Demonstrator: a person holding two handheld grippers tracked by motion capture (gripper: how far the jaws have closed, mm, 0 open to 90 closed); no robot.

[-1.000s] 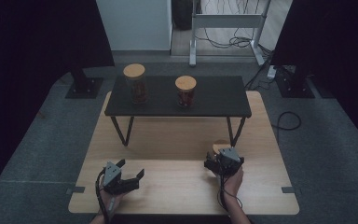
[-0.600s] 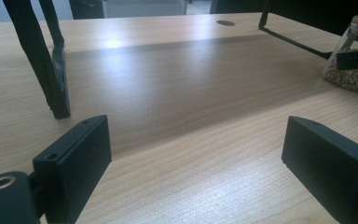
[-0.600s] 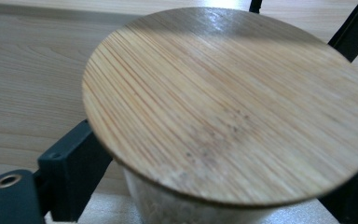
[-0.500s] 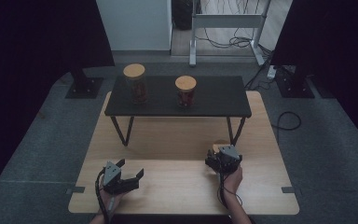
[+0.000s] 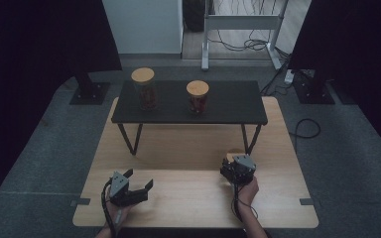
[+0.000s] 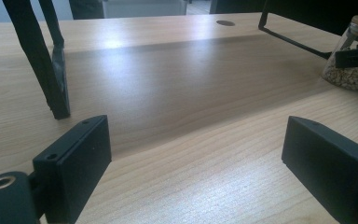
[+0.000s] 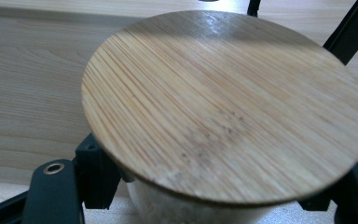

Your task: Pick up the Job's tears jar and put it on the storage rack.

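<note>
Grasp step: right gripper (image 5: pixel 236 166), jaws just closing, now pinches the bamboo-lidded jar (image 7: pixel 223 102) standing near right on the wooden table (image 5: pixel 188 198), left gripper (image 5: pixel 131 186) spread and idle; next, probably a steady upright lift toward the black shelf (image 5: pixel 228 106)

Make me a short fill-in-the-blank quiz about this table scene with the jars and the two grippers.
1. The right gripper is shut on a jar with a ____ lid.
2. On the black shelf stand ____ jars.
3. The left gripper has its jaws ____.
4. Both grippers are over the ____ table.

Missing words: bamboo; two; open; wooden
</note>
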